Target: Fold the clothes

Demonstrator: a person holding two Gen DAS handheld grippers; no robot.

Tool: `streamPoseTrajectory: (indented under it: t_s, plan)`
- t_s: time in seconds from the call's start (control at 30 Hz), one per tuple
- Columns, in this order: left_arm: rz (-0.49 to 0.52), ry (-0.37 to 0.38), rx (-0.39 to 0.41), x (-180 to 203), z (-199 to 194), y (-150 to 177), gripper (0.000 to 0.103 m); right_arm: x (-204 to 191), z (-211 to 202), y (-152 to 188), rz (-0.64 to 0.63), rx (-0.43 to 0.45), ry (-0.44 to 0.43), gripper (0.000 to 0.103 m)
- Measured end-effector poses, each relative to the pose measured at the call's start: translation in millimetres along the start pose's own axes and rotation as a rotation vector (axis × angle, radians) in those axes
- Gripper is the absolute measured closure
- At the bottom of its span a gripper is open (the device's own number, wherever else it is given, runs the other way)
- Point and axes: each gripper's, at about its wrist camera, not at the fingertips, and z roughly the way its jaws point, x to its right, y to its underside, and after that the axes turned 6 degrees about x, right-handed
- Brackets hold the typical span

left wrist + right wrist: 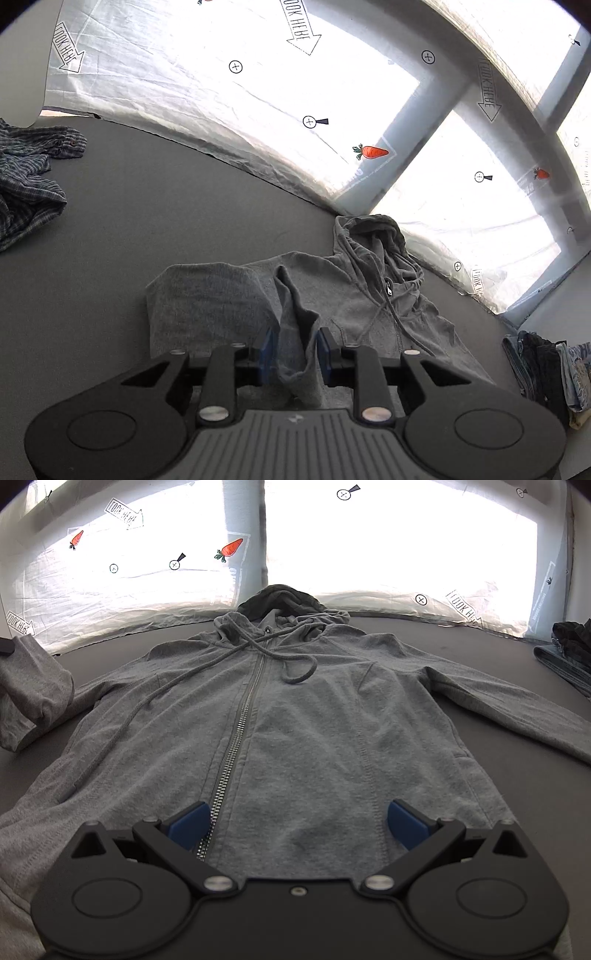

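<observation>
A grey zip-up hoodie (pixel 314 720) lies front side up on the dark grey table (pixel 498 657), hood toward the far side, zipper closed. Its right sleeve stretches out flat. My left gripper (pixel 295 350) is shut on the left sleeve (pixel 295 332), a bunched fold of grey fabric pinched between the blue pads (pixel 267 347). In the right wrist view that sleeve (pixel 33 686) hangs lifted at the left edge. My right gripper (pixel 299 823) is open, hovering over the hoodie's lower front beside the zipper (pixel 236 734), nothing between its fingers.
A crumpled plaid shirt (pixel 26 177) lies at the table's far left. A stack of folded clothes (pixel 546 369) sits at the right edge, also seen as dark folded clothes (pixel 569 653). A white printed sheet (pixel 221 92) hangs behind the table.
</observation>
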Motion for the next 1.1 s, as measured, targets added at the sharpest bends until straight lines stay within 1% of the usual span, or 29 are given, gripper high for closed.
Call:
streamPoseTrajectory:
  t_s: [0.03, 0.07, 0.2, 0.23, 0.33, 0.4, 0.47, 0.5, 0.53, 0.57, 0.6, 0.63, 0.67, 0.7, 0.73, 0.8, 0.87, 0.93, 0.97, 1.07, 1.1]
  plan:
    - [0.008, -0.015, -0.005, 0.3, 1.1, 2.4, 0.034, -0.1, 0.0, -0.1, -0.001, -0.001, 0.0, 0.0]
    - [0.016, -0.03, -0.01, 0.6, 2.2, 4.8, 0.025, -0.2, 0.1, -0.4, -0.002, -0.002, 0.0, 0.0]
    - [0.049, -0.089, -0.029, 1.7, 6.6, 14.4, 0.025, 0.9, 2.4, -6.0, -0.011, -0.039, -0.01, 0.0]
    - [0.053, -0.107, -0.035, 1.0, 7.7, 16.7, 0.025, 1.6, 4.7, -10.6, -0.006, -0.066, -0.015, 0.0]
    - [0.0, -0.219, -0.08, -21.7, 11.6, 19.6, 0.025, 3.8, 11.8, -24.3, 0.013, -0.145, -0.029, 0.0]
    - [-0.031, -0.282, -0.127, -38.4, 13.2, 24.3, 0.025, 7.4, 16.4, -32.7, 0.058, -0.172, -0.058, 0.0]
    - [-0.062, -0.344, -0.173, -55.0, 14.7, 29.1, 0.025, 15.2, 18.7, -39.8, 0.144, -0.172, -0.073, 0.002]
    - [-0.077, -0.372, -0.195, -62.7, 15.5, 31.5, 0.025, 19.1, 19.5, -43.2, 0.186, -0.171, -0.081, 0.015]
    - [-0.086, -0.377, -0.206, -65.9, 16.0, 33.6, 0.025, 23.1, 18.4, -45.8, 0.228, -0.158, -0.089, 0.027]
    - [-0.089, -0.385, -0.223, -69.6, 16.7, 35.5, 0.025, 27.3, 20.7, -47.7, 0.294, -0.164, -0.113, 0.053]
    - [-0.093, -0.392, -0.239, -73.3, 17.4, 37.3, 0.025, 31.6, 23.0, -49.7, 0.359, -0.169, -0.136, 0.061]
    - [-0.097, -0.398, -0.254, -76.8, 18.2, 39.1, 0.025, 35.9, 25.3, -51.6, 0.425, -0.175, -0.16, 0.062]
    - [-0.102, -0.395, -0.258, -78.8, 19.1, 40.3, 0.025, 40.1, 27.6, -53.5, 0.491, -0.18, -0.184, 0.067]
    - [-0.107, -0.391, -0.261, -80.5, 20.1, 41.2, 0.024, 43.8, 29.9, -55.3, 0.552, -0.185, -0.208, 0.076]
    - [-0.102, -0.388, -0.264, -80.0, 21.4, 40.8, 0.022, 43.3, 31.9, -56.4, 0.583, -0.189, -0.238, 0.078]
    - [-0.094, -0.382, -0.271, -79.2, 23.9, 39.9, 0.019, 40.8, 38.7, -57.3, 0.69, -0.193, -0.32, 0.08]
    - [-0.086, -0.376, -0.277, -78.3, 26.4, 39.0, 0.013, 37.2, 49.2, -54.4, 0.839, -0.211, -0.405, 0.081]
    - [-0.079, -0.37, -0.283, -77.4, 28.9, 38.2, 0.009, 31.2, 61.1, -51.4, 0.924, -0.244, -0.427, 0.081]
    - [-0.077, -0.366, -0.288, -77.2, 30.5, 37.6, 0.007, 28.3, 67.0, -49.9, 0.967, -0.261, -0.438, 0.08]
    - [-0.07, -0.354, -0.301, -76.0, 35.1, 36.0, 0.003, 19.4, 84.5, -45.6, 1.089, -0.311, -0.468, 0.076]
    - [-0.065, -0.353, -0.305, -75.6, 36.1, 35.7, 0.002, 16.0, 87.7, -46.3, 1.078, -0.326, -0.452, 0.073]
